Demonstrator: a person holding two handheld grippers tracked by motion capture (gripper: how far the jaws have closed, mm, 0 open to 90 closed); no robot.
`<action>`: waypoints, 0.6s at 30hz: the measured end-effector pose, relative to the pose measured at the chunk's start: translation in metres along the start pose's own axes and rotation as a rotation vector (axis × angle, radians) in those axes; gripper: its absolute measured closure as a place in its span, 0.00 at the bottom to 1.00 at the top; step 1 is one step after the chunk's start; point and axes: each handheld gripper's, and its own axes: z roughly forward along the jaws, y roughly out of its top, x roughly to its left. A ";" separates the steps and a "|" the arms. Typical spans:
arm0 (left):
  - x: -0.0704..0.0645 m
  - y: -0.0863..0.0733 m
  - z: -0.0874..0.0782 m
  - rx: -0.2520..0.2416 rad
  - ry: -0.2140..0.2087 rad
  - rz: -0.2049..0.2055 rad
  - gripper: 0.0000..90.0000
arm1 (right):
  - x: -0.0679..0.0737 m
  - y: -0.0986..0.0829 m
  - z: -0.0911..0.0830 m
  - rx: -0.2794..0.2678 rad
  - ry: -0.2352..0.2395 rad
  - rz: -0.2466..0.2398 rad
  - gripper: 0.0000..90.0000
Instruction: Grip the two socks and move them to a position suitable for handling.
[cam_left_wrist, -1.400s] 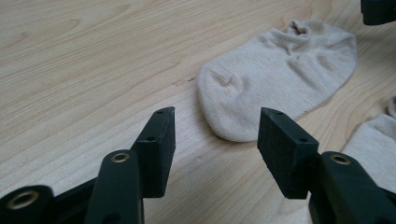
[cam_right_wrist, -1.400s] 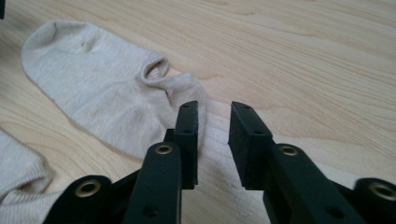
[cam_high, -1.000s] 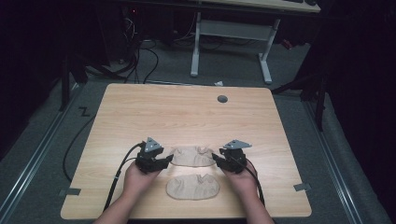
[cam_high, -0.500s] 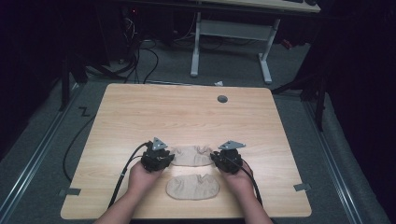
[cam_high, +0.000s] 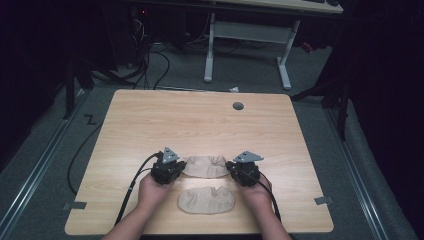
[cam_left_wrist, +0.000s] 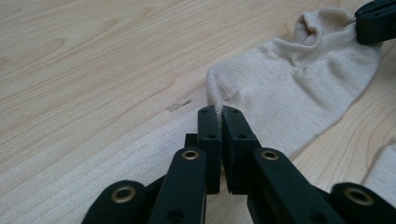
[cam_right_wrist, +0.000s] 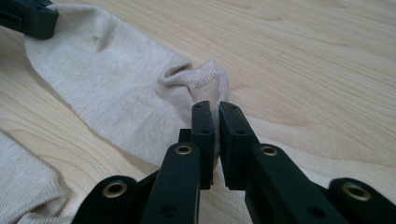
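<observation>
the far sock (cam_high: 204, 166) lies flat on the table (cam_high: 200, 125), just beyond the near sock (cam_high: 206, 200). the left gripper (cam_left_wrist: 219, 112) pinches the far sock's left end, and the right gripper (cam_right_wrist: 212, 108) is clenched on its right end.

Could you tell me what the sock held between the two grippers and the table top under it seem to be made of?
The far sock looks like a soft beige knit, probably cotton blend: fine ribbing at its cuff and limp folds. The table shows pale wood grain with a smooth matt finish; whether solid wood or laminate cannot be told.
</observation>
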 end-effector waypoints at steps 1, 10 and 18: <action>-0.001 0.000 0.000 0.000 0.001 0.003 0.96 | 0.000 0.000 0.000 -0.004 -0.002 -0.001 0.95; -0.002 0.003 -0.009 -0.036 0.016 0.009 0.96 | 0.000 0.002 -0.005 -0.032 -0.019 0.013 0.94; -0.004 0.005 -0.017 -0.058 0.007 0.009 0.96 | 0.004 0.005 -0.011 -0.044 -0.022 0.021 0.95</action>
